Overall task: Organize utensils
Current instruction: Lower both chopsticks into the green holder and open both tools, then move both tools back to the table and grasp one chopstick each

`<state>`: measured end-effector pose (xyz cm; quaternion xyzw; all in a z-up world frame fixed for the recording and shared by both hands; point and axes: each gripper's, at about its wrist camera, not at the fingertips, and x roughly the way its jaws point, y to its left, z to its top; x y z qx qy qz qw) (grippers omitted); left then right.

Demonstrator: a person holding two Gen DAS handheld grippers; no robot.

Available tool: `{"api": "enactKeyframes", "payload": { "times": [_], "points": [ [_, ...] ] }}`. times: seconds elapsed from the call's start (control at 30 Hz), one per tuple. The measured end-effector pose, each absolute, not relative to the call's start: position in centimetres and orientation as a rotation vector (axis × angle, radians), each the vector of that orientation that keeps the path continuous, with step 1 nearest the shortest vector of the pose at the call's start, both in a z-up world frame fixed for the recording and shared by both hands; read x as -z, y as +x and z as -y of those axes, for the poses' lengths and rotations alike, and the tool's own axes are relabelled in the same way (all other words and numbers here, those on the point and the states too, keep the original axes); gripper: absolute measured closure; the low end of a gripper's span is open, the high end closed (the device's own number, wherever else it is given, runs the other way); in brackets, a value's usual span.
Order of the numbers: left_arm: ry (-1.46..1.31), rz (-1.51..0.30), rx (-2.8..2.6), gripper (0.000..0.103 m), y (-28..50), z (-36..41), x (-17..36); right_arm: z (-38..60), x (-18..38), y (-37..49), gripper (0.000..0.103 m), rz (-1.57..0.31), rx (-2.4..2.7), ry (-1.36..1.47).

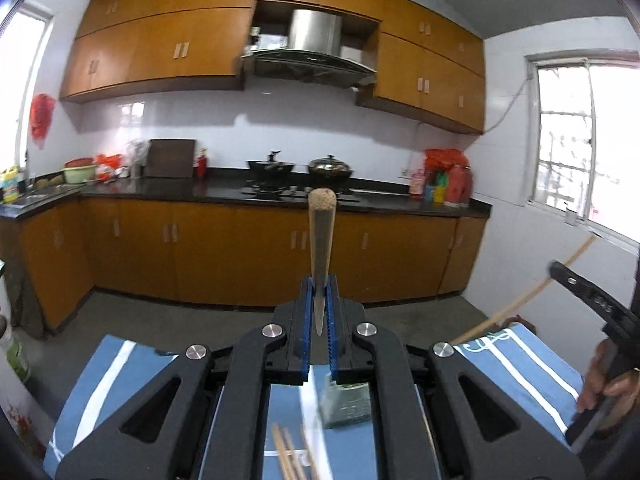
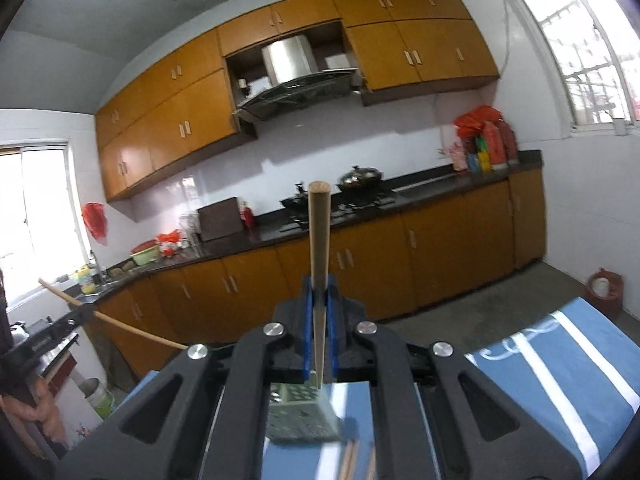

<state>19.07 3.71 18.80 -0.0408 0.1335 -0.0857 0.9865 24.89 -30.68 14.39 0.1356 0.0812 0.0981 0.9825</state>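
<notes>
Left gripper (image 1: 320,292): raised above the tabletop (image 1: 536,364), which is covered by a blue cloth with white stripes, and aimed roughly level toward the kitchen cabinets. Its blue-padded jaws are pressed together on a single wooden chopstick (image 1: 320,248). The chopstick runs forward out of the jaws along the gripper's axis, its blunt end farthest from the camera, its thin end reaching back between the pads. Below and just right of the gripper's midline, a greenish perforated utensil holder (image 1: 347,405) stands on the cloth. Loose chopsticks (image 1: 290,456) lie nearer the camera, under the gripper body; they are blurred. At the far right of this view, the person's right hand (image 1: 610,392) grips the handle of the other tool, whose chopstick slants up toward the window.

Right gripper (image 2: 320,296): likewise held above the tabletop (image 2: 580,364), tilted so the room appears slanted. Its jaws pinch a second chopstick (image 2: 319,248), which projects straight ahead, square end forward, thin end trailing back to a point above the utensil holder (image 2: 304,414). The holder sits directly beneath the gripper, with a few blurred chopsticks (image 2: 350,460) just nearer the camera. At the far left, the left hand (image 2: 34,412) appears with its tool and chopstick.
</notes>
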Motion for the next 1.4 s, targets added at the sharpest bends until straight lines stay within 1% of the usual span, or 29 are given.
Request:
{"api": "enactKeyframes", "payload": {
  "times": [0.17,0.43,0.67,0.83,0.9,0.93,0.97,1.03,1.07,1.13,1.27,1.4],
  "points": [
    [-0.063,-0.307,0.234,0.096,19.8,-1.8,-17.7,29.0,-14.1,26.0,0.095,-0.162,-0.231,0.258],
    [-0.011,-0.411,0.276,0.096,22.2,0.4,-14.2,26.8,-11.4,29.5,0.095,-0.254,-0.216,0.204],
    [-0.033,-0.522,0.28,0.096,24.9,0.6,-11.1,25.4,-9.0,31.8,0.095,-0.337,-0.21,0.187],
    [-0.04,-0.539,0.264,0.096,25.4,0.4,-10.5,25.1,-8.3,32.0,0.093,-0.363,-0.213,0.191],
    [-0.044,-0.528,0.263,0.094,25.1,0.2,-10.6,25.1,-8.2,31.8,0.089,-0.359,-0.214,0.192],
    [-0.043,-0.524,0.26,0.091,25.2,0.4,-10.8,25.2,-8.3,31.6,0.084,-0.356,-0.212,0.198],
    [-0.043,-0.519,0.257,0.086,25.0,0.3,-10.9,25.3,-8.3,31.4,0.083,-0.352,-0.211,0.203],
    [-0.049,-0.507,0.252,0.079,24.8,0.1,-11.2,25.8,-8.5,31.0,0.082,-0.347,-0.209,0.21],
    [-0.054,-0.501,0.251,0.077,24.6,0.0,-11.3,25.9,-8.6,30.7,0.082,-0.343,-0.209,0.212],
    [-0.062,-0.491,0.247,0.077,24.3,-0.2,-11.5,26.2,-9.0,29.9,0.082,-0.33,-0.206,0.215],
    [-0.094,-0.461,0.235,0.077,23.2,-1.1,-12.2,27.6,-9.2,27.8,0.076,-0.305,-0.188,0.22],
    [-0.114,-0.435,0.214,0.077,21.3,-2.5,-12.1,29.2,-7.7,25.4,0.076,-0.32,-0.144,0.217]
  ]
}}
